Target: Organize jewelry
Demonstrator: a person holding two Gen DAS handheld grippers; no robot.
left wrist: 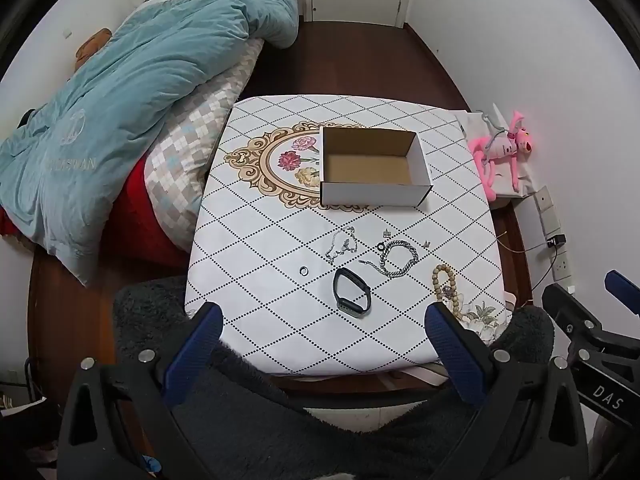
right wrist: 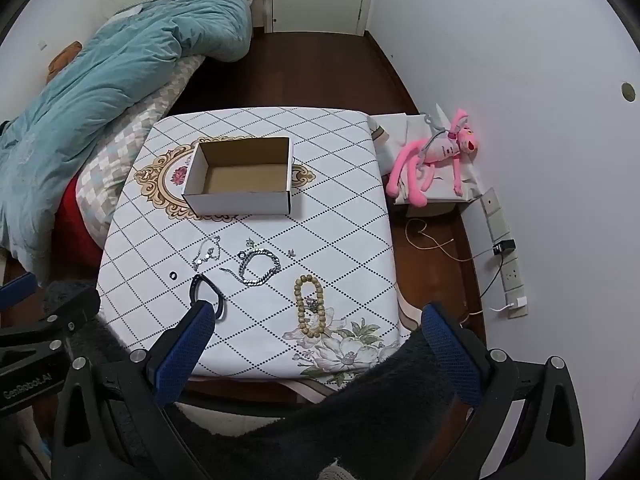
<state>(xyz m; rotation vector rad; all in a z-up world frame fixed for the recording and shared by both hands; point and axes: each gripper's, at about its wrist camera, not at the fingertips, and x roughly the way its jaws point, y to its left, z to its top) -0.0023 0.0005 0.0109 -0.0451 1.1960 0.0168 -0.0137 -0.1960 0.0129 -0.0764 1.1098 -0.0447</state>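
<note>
Right now the jewelry lies loose on the patterned table (left wrist: 256, 208): a silver chain bracelet (left wrist: 398, 258), a thin chain (left wrist: 342, 244), a black band (left wrist: 353, 295), a small ring (left wrist: 304, 270) and a wooden bead bracelet (right wrist: 309, 312), all near the front edge. Tiny pieces beside the chain bracelet are too small to identify. Behind them sits an open cardboard box (left wrist: 374, 196). The left gripper (left wrist: 324, 334) and right gripper (right wrist: 316, 338) hang wide apart, holding nothing, above the near edge.

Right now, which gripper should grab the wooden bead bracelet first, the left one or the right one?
Probably the right gripper. In its own view the wooden bead bracelet lies between its open fingers, close ahead. The left gripper, also open, faces the black band, with the beads off to its right side.
</note>
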